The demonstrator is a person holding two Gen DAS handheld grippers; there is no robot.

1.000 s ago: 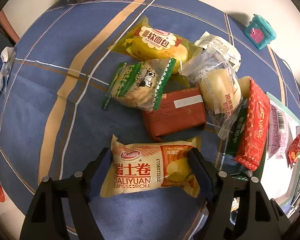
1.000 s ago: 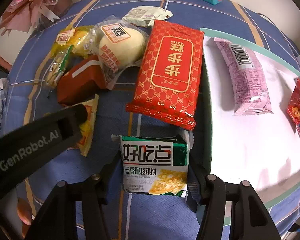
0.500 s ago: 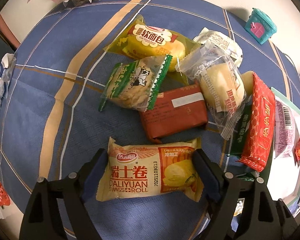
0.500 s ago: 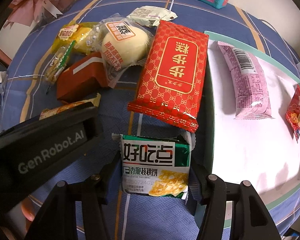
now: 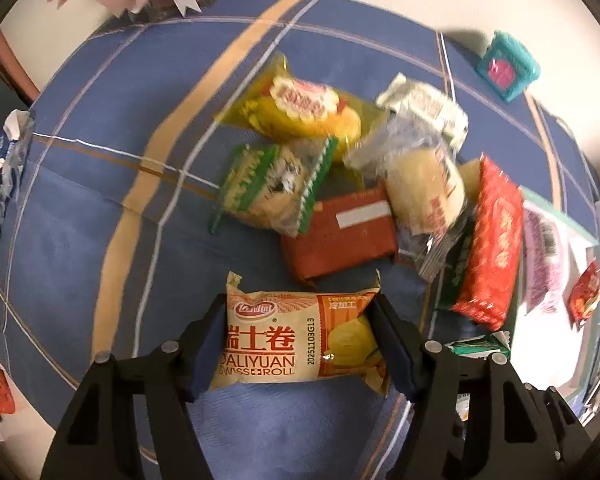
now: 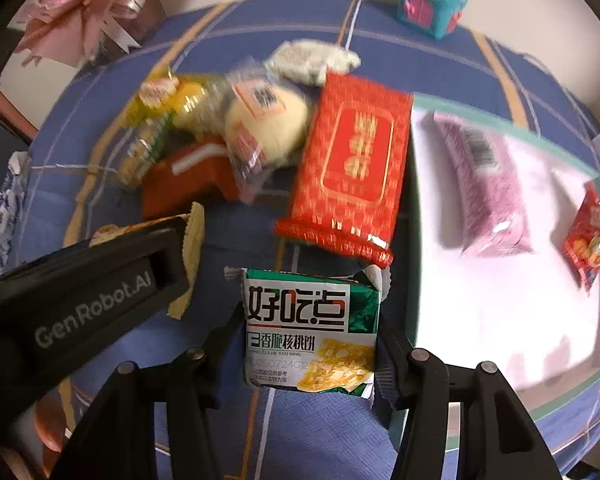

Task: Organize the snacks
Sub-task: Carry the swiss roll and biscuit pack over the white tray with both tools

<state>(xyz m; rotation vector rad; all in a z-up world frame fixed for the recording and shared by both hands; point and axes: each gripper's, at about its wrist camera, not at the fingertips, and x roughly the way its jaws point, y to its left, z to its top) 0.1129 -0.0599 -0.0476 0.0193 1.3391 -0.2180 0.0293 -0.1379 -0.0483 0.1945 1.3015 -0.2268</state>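
Note:
My left gripper (image 5: 300,344) is shut on an orange Swiss roll packet (image 5: 296,338) and holds it above the blue tablecloth (image 5: 100,240). My right gripper (image 6: 310,344) is shut on a green-and-white cookie packet (image 6: 312,332), lifted just left of the white tray (image 6: 500,320). The left gripper's arm (image 6: 80,292) crosses the right wrist view at the left. A pile of snacks lies beyond: a red packet (image 6: 352,168), a round bun (image 6: 264,124), a brown packet (image 5: 340,236), a green-edged packet (image 5: 276,184) and a yellow bread packet (image 5: 300,108).
The white tray holds a pink packet (image 6: 488,184) and a small red packet (image 6: 588,236). A teal toy box (image 6: 432,4) stands at the far table edge. Pink flowers (image 6: 84,8) sit at the far left. A crumpled blue-white wrapper (image 5: 0,184) lies at the left edge.
Both grippers have risen with their packets; the snack pile looks farther away. The left jaws have closed in on the Swiss roll packet, which is now squeezed shorter.

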